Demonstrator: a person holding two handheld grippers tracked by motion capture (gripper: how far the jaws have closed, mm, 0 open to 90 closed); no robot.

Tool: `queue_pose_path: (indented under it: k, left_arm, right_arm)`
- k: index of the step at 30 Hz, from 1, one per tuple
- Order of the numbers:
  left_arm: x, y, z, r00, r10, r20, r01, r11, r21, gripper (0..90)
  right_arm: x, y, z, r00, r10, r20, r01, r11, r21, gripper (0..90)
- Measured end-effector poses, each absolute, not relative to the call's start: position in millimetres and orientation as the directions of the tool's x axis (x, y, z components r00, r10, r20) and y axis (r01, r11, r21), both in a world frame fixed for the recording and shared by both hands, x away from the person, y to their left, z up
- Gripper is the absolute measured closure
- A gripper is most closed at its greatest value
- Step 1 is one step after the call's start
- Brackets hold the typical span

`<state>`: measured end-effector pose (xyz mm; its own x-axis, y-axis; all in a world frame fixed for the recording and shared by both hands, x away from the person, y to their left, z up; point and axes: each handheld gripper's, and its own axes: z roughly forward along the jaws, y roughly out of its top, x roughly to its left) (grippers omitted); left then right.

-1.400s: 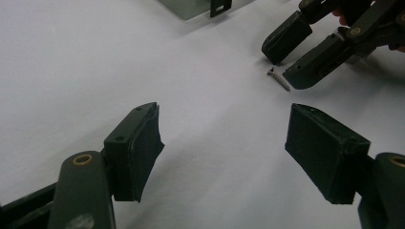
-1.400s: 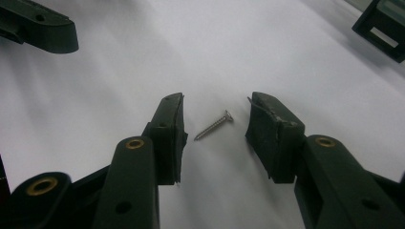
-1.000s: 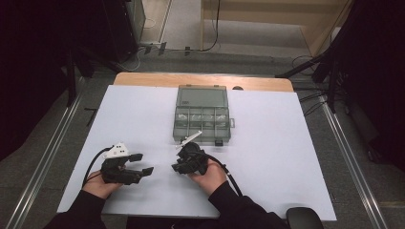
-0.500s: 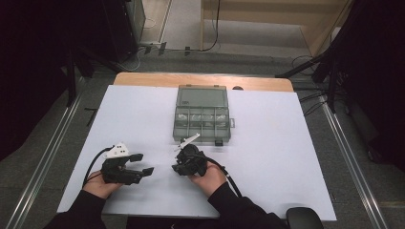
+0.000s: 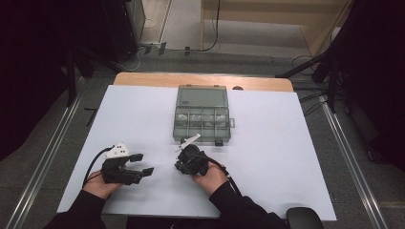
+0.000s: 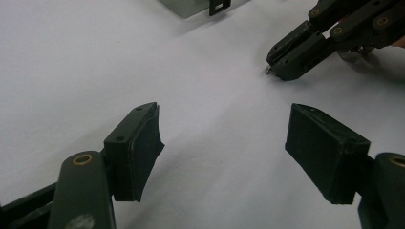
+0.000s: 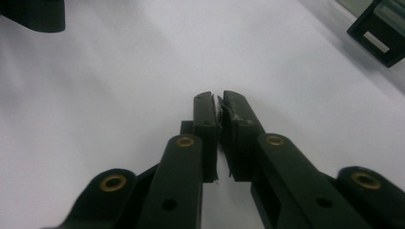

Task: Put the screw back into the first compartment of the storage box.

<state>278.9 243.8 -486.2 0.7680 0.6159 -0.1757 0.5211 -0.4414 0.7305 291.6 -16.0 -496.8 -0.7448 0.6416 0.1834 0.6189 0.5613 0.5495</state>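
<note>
The small metal bit sits at the tip of my right claw, down on the white surface just near of the parts box. That claw's jaws have just been closing and now stand together, seemingly pinching the bit. My left claw rests further left, jaws apart and empty. I judge this the pick-up step; next comes a careful lift toward the box's compartments without dropping it.
</note>
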Motion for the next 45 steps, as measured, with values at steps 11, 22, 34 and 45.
queue_pose_path:
  k: [11, 22, 34, 45]
  left_arm:
    - [279.0, 243.7, -486.3, 0.769, 0.615, -0.174, 0.520, -0.444, 0.730, 27.2]
    - [279.0, 243.2, -486.9, 0.770, 0.613, -0.177, 0.523, -0.446, 0.726, 27.2]
    - [279.1, 242.6, -487.4, 0.771, 0.611, -0.180, 0.524, -0.448, 0.725, 27.2]
    - [279.5, 242.2, -487.8, 0.770, 0.612, -0.181, 0.526, -0.448, 0.723, 27.3]
  right_arm:
    - [304.7, -26.1, -499.3, -0.734, 0.608, 0.301, 0.659, 0.533, 0.530, 88.6]
    - [313.0, -35.3, -496.6, -0.717, 0.598, 0.357, 0.687, 0.519, 0.509, 88.7]
    - [325.7, -50.4, -484.8, -0.710, 0.585, 0.392, 0.695, 0.493, 0.523, 88.7]
    - [341.5, -54.0, -476.2, -0.706, 0.568, 0.423, 0.703, 0.484, 0.522, 88.7]
